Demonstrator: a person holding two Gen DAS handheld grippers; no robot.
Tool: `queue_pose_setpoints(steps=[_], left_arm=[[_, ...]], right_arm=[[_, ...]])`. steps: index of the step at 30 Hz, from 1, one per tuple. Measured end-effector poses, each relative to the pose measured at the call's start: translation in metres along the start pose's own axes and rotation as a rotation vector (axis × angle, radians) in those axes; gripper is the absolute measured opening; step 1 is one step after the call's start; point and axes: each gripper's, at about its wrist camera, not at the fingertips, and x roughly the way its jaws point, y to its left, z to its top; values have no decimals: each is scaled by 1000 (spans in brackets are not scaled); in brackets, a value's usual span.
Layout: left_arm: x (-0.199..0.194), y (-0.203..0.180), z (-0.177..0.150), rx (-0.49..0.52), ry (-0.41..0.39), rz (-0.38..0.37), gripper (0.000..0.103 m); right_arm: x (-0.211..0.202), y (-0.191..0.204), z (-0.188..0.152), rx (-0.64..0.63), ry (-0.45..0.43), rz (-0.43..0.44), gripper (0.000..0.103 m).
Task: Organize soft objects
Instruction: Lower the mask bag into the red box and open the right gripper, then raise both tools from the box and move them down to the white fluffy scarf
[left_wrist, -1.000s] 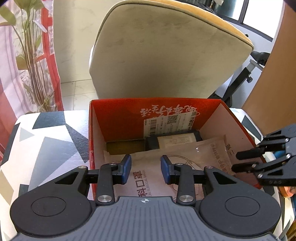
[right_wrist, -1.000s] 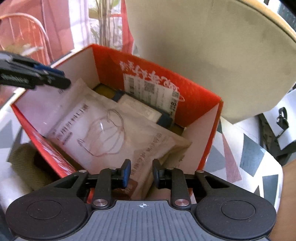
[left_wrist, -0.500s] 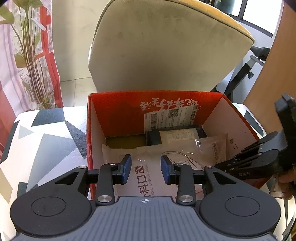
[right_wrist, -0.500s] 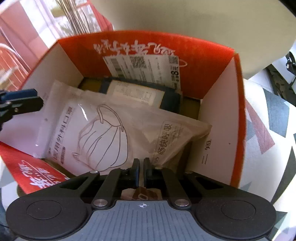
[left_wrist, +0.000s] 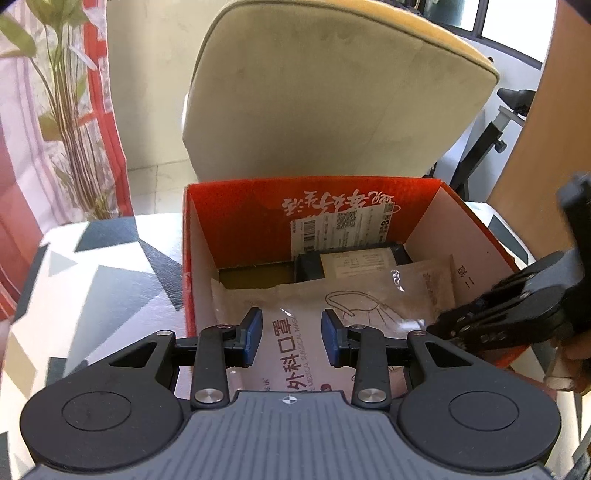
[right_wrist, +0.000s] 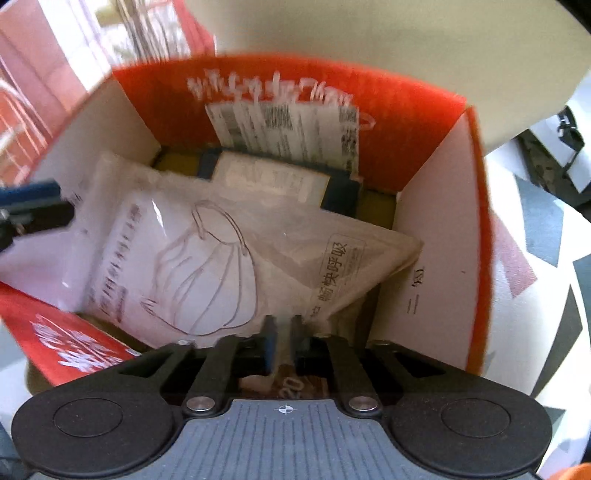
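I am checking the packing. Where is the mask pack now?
In both views the mask pack lies inside the red box, in front of the dark packet.

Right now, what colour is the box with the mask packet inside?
Red outside, white inside walls: box, clearest in the left wrist view.

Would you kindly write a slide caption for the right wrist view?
Right gripper pinches the edge of a surgical mask pack lying in the red cardboard box.

Beige chair back (left_wrist: 332, 96) standing behind the table; geometric-patterned tablecloth (left_wrist: 107, 266) covering it. Potted plant stems (left_wrist: 70, 122) showing beside red-striped curtain (left_wrist: 99, 92), far left.
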Motion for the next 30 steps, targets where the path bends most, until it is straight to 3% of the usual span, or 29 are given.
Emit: queue_pose_setpoints(steps=[4,6,8,13,17,23,30], left_arm=[[-14,-4,-4,9,-23,18,41],[-21,-6,-7,15,-32,29,51],[-27,-8,-10,18,-43,38,72],[-36,-9,-16,15,-48,48,92],[-43,-7,-20,2,-50,48,103],[-59,-5,-29,-32,-60,43,103],[-87,-9,-54,-5,-89,65,103]], right_arm=[[-30,1,-10,16,-121,1,37],[-41,1,-15,30,-161,1,49],[-50,2,-19,37,-184,1,60],[-67,5,-29,48,-216,-24,79],[-77,8,-35,56,-235,-30,103],[-90,13,-46,80,-258,-22,103],[-112,15,-77,107,-360,6,103]])
